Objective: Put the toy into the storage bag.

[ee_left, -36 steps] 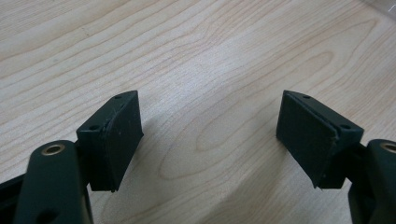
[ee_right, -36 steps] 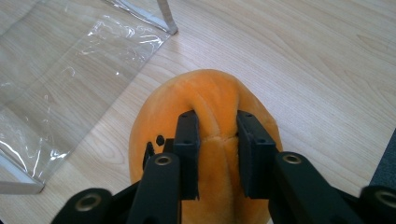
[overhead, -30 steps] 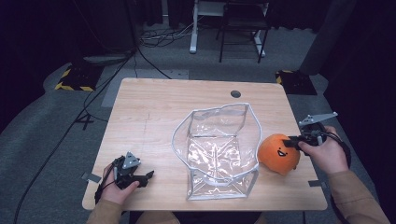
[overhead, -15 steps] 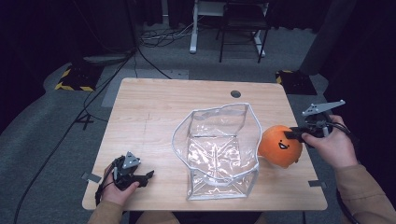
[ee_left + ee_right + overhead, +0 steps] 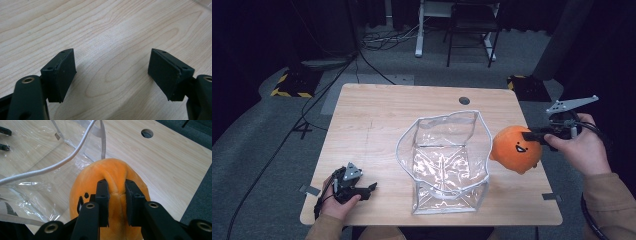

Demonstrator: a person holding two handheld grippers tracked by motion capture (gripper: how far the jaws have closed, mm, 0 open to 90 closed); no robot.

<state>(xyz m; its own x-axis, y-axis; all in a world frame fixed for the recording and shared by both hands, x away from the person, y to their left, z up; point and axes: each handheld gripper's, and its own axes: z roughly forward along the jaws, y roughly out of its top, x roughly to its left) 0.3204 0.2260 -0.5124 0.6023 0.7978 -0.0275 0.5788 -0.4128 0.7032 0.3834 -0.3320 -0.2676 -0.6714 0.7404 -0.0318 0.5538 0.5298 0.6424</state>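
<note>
I have the orange plush toy (image 5: 515,148) pinched in my right gripper (image 5: 532,135); its jaws are nearly closed on a fold of plush at the toy's top, and the toy hangs clear of the desk (image 5: 377,120), just beside the right wall of the clear plastic bag (image 5: 444,162). To do this well, I think I should carry the toy high enough to clear the bag's white piped rim (image 5: 50,167), centre it over the opening, and only then lower it, since the soft wall could fold inward. My left gripper (image 5: 364,191) rests with jaws wide apart and nothing between them, well left of the bag. The desk is pale wood with a cable hole (image 5: 464,100) beyond the bag; grey carpet and a dark room surround it.
</note>
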